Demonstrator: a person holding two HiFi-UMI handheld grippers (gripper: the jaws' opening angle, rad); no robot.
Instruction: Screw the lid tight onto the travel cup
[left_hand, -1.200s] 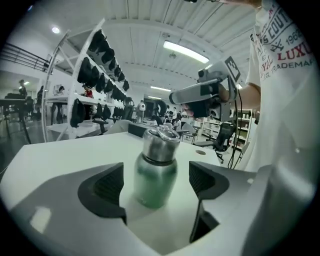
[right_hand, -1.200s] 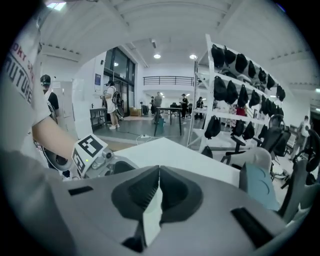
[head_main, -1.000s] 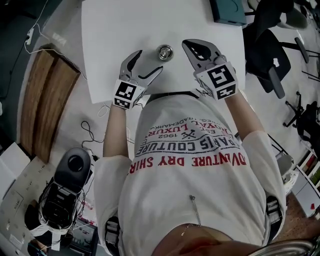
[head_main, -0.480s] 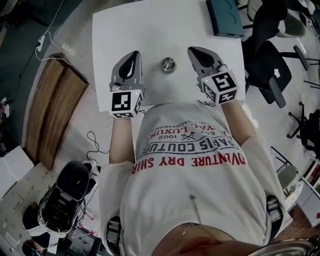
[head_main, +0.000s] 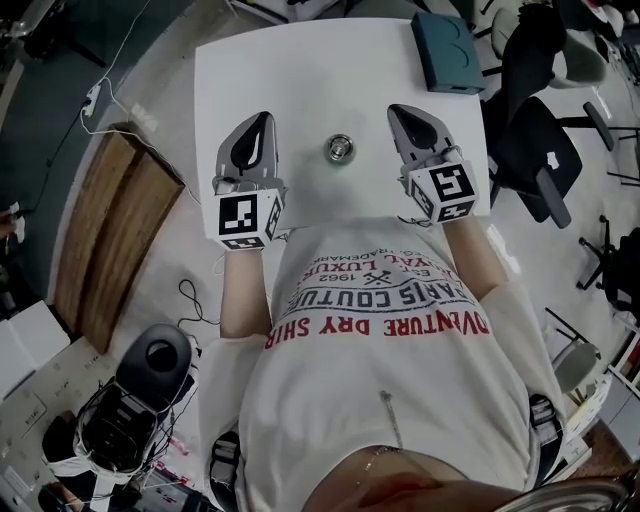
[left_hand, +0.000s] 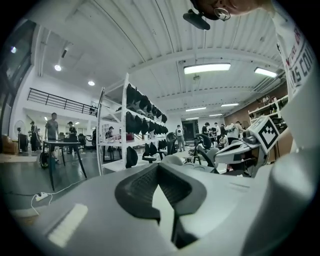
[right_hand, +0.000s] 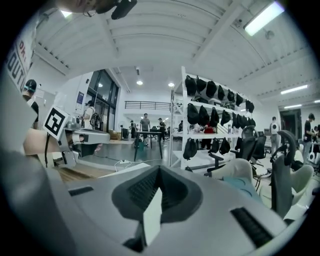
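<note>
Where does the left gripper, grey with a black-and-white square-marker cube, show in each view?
Head view: left gripper left of centre, over the white table, left of the round metal travel cup.
Left gripper view: its own shut jaws fill the bottom.
Right gripper view: at the left edge, marker cube facing the camera.
Shared landmark: the person's white printed T-shirt, in all three.

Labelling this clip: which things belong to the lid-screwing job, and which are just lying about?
Job: travel cup on the white table; left gripper and right gripper, jaws shut, empty.
Lying about: teal case, office chair, wooden board on the floor.
</note>
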